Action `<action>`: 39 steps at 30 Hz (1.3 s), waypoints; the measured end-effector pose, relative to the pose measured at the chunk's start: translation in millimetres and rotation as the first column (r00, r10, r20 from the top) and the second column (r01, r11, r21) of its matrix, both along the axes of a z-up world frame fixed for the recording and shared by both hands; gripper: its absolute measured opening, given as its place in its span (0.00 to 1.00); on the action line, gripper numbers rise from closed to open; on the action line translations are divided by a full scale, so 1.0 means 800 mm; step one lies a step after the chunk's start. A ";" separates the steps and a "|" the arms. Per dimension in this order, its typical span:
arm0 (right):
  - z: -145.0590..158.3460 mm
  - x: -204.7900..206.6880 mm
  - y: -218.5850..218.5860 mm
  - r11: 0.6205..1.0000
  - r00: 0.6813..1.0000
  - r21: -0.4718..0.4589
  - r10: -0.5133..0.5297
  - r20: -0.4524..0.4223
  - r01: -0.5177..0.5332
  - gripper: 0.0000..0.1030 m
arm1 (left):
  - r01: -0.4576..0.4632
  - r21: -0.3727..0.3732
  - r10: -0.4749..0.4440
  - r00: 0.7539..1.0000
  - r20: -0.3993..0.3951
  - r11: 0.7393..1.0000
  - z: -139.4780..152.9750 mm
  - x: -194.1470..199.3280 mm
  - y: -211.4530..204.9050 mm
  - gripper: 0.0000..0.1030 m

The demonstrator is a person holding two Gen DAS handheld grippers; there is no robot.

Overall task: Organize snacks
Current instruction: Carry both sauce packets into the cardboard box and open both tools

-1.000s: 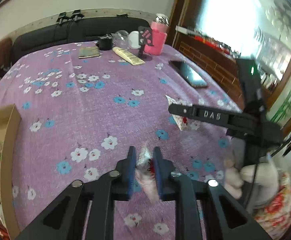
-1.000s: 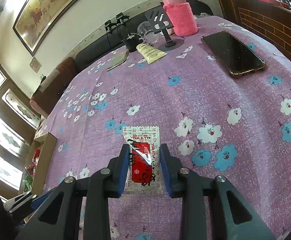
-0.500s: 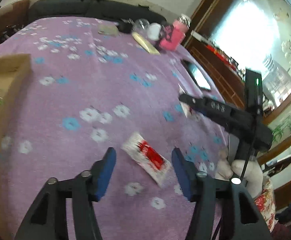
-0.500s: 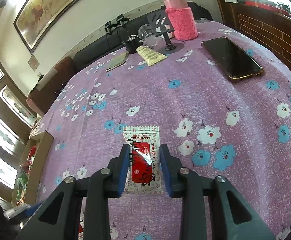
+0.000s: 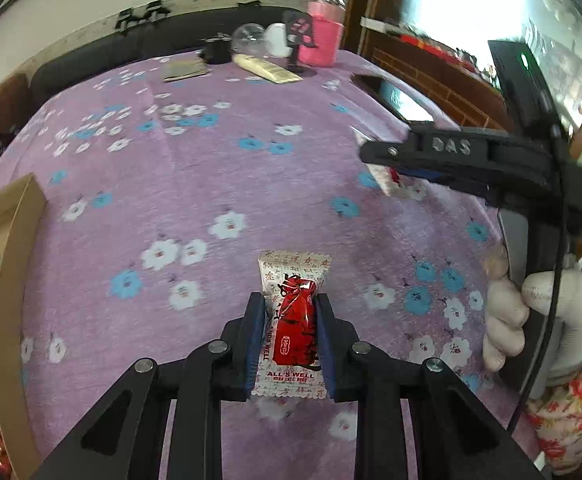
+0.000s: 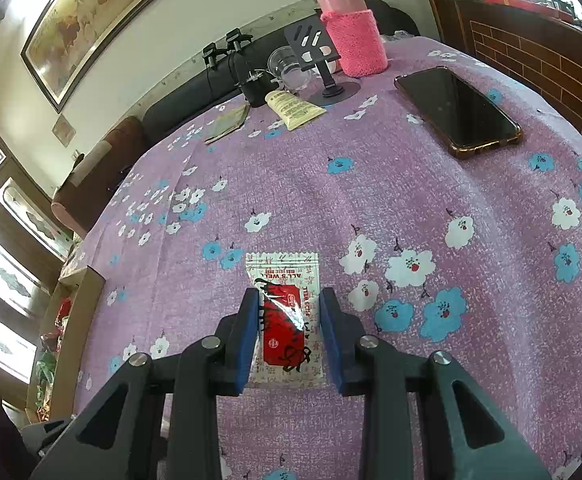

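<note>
At the far left of the left wrist view stands an open cardboard box (image 5: 15, 240) on the purple flowered surface (image 5: 211, 168). It already holds red and green packets, so I judge it is the place where the snacks are collected, and I take it as the landmark. Its contents are blurred at the picture edge, so I cannot say exactly what is in it.

To the right of the box, well apart from it, is the left gripper (image 5: 291, 336). Its jaws are closing on a snack sachet (image 5: 295, 320), and the blue pads already touch its two long edges. The sachet lies flat on the surface, with a white printed border, a red middle panel and the words "ALL'S WELL" near the camera. It is taken by the sides probably because a flat packet gives no other hold.

Further right from the box is the right gripper (image 6: 289, 336). Its jaws are narrowly apart and hold a second sachet (image 6: 285, 312) of the same kind by the edges, low over the surface, with the print turned upside down and a shiny crease across the red panel. A gloved hand (image 5: 531, 312) carries this gripper's handle, as the left wrist view shows
</note>
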State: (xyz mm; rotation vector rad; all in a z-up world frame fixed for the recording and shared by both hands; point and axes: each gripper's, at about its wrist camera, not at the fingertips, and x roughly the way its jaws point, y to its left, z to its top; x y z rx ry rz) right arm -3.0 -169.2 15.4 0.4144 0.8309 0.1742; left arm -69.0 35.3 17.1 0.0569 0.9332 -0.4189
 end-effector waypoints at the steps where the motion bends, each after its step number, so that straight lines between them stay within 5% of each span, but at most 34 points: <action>1: 0.000 0.000 0.001 1.000 1.000 -0.002 0.001 0.002 -0.001 0.28 | -0.012 -0.020 0.012 1.000 0.002 1.000 0.003 0.000 0.008 0.24; 11: 0.015 -0.009 0.018 0.999 0.999 0.004 0.033 0.022 -0.033 0.28 | -0.197 -0.191 0.213 0.975 0.065 0.962 0.061 -0.039 0.140 0.25; 22: 0.086 -0.035 0.189 0.942 0.941 0.018 0.333 0.067 -0.335 0.29 | -0.488 -0.272 0.512 0.859 0.020 0.829 0.049 -0.090 0.320 0.25; 30: 0.083 -0.038 0.348 0.860 0.861 -0.065 0.508 0.010 -0.506 0.29 | -0.488 -0.247 0.498 0.867 -0.028 0.837 0.018 -0.091 0.330 0.25; 32: 0.078 -0.039 0.372 0.847 0.850 -0.087 0.526 -0.007 -0.525 0.29 | -0.493 -0.252 0.499 0.865 -0.043 0.833 0.013 -0.087 0.331 0.39; 39: 0.057 -0.032 0.440 0.806 0.830 -0.211 0.555 -0.054 -0.553 0.29 | -0.489 -0.296 0.512 0.859 -0.001 0.820 0.027 -0.101 0.347 0.57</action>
